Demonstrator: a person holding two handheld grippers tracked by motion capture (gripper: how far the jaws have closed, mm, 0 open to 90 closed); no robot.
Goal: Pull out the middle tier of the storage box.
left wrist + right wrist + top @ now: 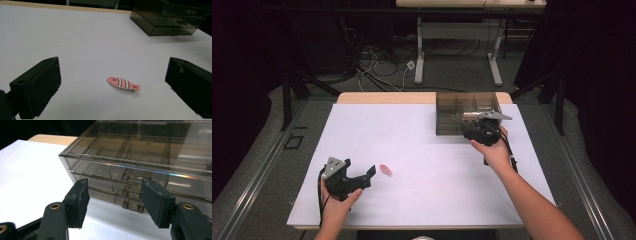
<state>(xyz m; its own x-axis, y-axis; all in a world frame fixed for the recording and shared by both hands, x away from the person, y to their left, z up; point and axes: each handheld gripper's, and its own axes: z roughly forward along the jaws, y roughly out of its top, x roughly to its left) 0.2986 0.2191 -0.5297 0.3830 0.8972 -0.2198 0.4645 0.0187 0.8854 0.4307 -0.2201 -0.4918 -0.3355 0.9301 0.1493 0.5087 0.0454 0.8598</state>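
Table (422,200): one. Drawer box (447,107): one, three drawers, three handles. Fish clip (123,83): one. Tools: two, left tool (366,176), right tool (113,200).

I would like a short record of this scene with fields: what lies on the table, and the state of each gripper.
surface: white table
small item: pink fish-shaped hair clip, lying flat, untouched
container: smoky clear drawer box, three drawers, all closed
left gripper: open, jaws either side of the clip, apart from it
right gripper: open, in front of the drawer handles, holding nothing
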